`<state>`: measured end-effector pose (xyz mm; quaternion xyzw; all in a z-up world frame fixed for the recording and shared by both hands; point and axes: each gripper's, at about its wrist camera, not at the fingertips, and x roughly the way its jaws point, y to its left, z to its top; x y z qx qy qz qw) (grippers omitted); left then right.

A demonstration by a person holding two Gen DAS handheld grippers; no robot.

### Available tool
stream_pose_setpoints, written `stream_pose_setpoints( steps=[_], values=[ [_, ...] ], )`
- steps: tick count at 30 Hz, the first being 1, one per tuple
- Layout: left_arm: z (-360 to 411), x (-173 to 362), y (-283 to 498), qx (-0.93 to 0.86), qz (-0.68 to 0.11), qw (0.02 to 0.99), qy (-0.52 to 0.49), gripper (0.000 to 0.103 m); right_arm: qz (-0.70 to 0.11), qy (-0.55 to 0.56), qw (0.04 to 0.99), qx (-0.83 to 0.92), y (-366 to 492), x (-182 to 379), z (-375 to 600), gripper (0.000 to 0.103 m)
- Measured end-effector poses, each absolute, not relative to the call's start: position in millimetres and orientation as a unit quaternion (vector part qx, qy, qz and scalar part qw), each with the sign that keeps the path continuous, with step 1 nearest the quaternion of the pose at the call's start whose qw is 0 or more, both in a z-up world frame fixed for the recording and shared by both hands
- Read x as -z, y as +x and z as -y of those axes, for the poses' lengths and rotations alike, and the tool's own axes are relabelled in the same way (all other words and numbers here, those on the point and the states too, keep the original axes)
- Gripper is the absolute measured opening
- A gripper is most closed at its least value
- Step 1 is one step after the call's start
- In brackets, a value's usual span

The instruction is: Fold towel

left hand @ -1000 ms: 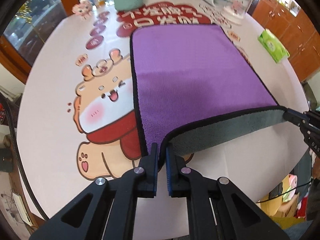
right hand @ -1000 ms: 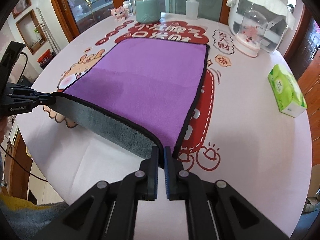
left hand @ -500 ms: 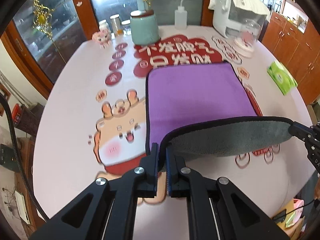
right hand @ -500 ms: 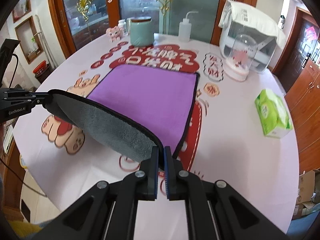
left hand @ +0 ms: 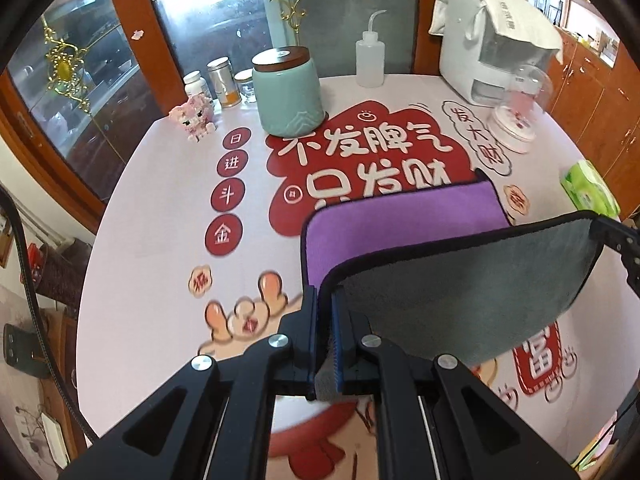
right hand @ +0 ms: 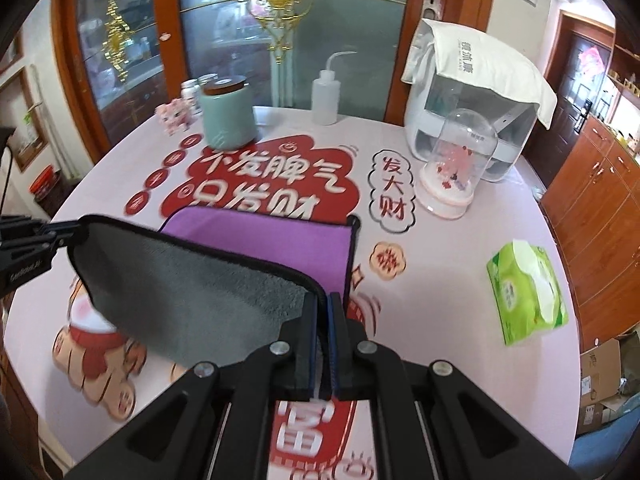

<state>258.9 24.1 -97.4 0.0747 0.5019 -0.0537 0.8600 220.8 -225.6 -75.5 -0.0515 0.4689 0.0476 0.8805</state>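
Note:
The towel (left hand: pixel 460 296) is purple on top, grey underneath, with a black hem. Its far part lies flat on the table (left hand: pixel 152 240); its near edge is lifted and curls over toward the far edge, grey side showing. My left gripper (left hand: pixel 325 304) is shut on the near left corner. My right gripper (right hand: pixel 323 304) is shut on the near right corner of the towel (right hand: pixel 188 292). Each gripper shows at the edge of the other's view, the right one (left hand: pixel 616 240) and the left one (right hand: pixel 36 236).
At the far side of the round printed table stand a teal jar (left hand: pixel 288 92), a squeeze bottle (left hand: pixel 370 62), small jars (left hand: pixel 220 80), a pink toy (left hand: pixel 192 118), a white appliance (right hand: pixel 468 112) and a glass dome (right hand: pixel 456 164). A green tissue pack (right hand: pixel 528 292) lies at right.
Both grippers have risen and carried the near edge forward over the towel. More grey underside shows and less purple stays visible.

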Motion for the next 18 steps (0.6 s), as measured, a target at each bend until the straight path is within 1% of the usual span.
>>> stream_pose_setpoints(
  steps=[10,18],
  values=[
    [-22,140,326,0.048,-0.526,0.846,0.074,0.005,-0.485,-0.047,0.873,-0.018,293,113,220,0.004],
    [-21,171,358,0.042,-0.546,0.835,0.056,0.005,-0.505,-0.037,0.862,-0.004,323,149,221,0.005]
  ],
)
